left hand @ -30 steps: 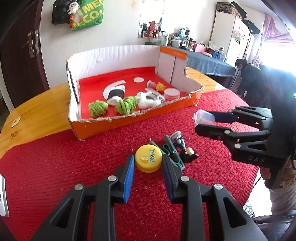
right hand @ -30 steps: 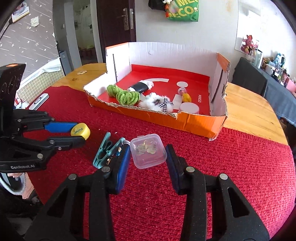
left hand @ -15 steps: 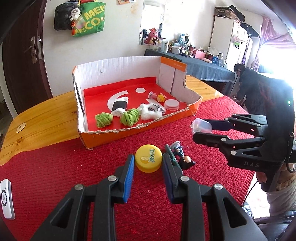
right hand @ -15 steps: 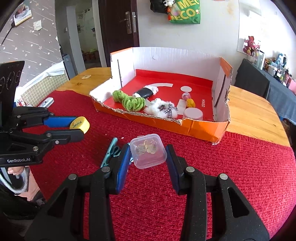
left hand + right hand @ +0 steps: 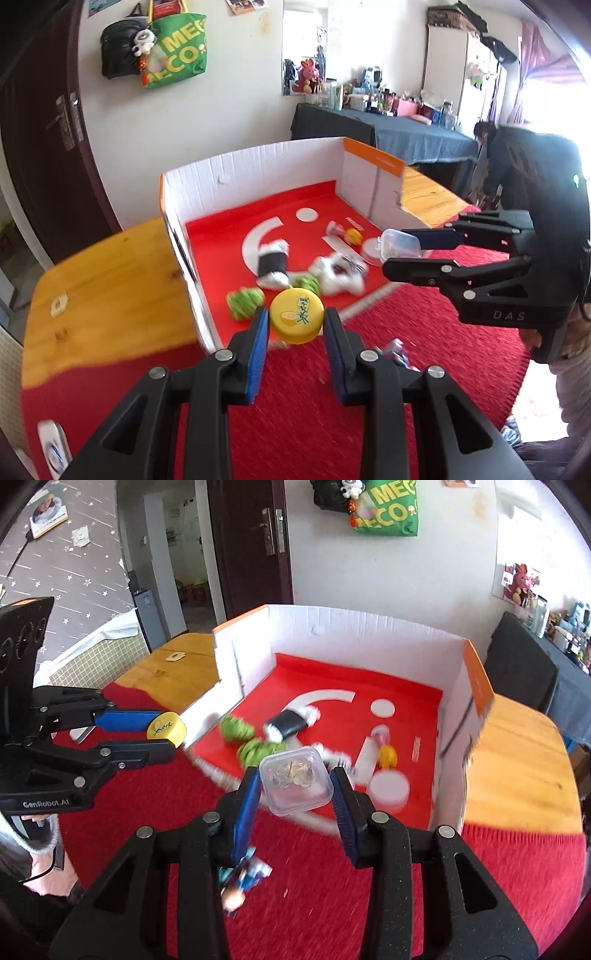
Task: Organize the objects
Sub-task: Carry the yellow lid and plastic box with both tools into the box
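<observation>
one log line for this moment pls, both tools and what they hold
left tool: shut on yellow cap | right tool: shut on clear box | both near front edge of cardboard tray

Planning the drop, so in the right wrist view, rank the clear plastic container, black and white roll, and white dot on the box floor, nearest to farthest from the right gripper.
1. clear plastic container, between the right gripper fingers.
2. black and white roll, mid-box, left of center.
3. white dot, toward the back wall.

Daylight floods in from the blown-out window (image 5: 550,96) on the far right, leaving the room bright, while motion blur smears the things inside the cardboard box (image 5: 258,173) and fisheye bending darkens every corner.
</observation>
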### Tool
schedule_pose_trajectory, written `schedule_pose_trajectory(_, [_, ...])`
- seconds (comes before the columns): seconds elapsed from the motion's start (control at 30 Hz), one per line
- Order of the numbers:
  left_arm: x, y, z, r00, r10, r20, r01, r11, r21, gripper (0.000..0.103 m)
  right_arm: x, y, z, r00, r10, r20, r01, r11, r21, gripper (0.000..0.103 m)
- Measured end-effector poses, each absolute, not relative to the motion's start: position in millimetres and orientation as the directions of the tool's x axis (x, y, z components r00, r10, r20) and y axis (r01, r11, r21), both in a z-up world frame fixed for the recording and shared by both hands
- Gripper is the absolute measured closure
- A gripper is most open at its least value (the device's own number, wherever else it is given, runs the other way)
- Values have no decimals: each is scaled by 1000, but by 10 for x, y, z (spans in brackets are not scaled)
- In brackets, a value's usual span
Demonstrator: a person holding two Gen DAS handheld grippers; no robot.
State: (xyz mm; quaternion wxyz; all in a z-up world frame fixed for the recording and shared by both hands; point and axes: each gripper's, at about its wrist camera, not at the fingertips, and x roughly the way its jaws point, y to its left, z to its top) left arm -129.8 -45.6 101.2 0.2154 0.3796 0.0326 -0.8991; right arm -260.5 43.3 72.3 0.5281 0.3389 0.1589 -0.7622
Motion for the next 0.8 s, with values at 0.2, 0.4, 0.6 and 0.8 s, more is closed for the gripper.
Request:
schedule_pose_trajectory(0.2, [-1646,-808,1013,-536,-398,-744,413,-893,180,72,-2958,39,635,-196,-636,-747,918,-387,89,66])
schedule_pose_trajectory(0.4, [-1949,-1079,941,-458,-385,-801,393,-896,207,72,-3204,-242,520,-164,-574,-802,928,-366,73,66])
schedule_pose_trajectory(0.6, [-2126,-1244,849,-383,-380,-842,372,-898,236,72,-3303,-415,436,-133,-523,-842,942,-332,57,66])
schedule_pose_trajectory(0.8, [-2197,-1366,756,-327,-366,-871,370,-898,238,72,-3372,-492,354,-109,-481,-870,950,-308,51,66])
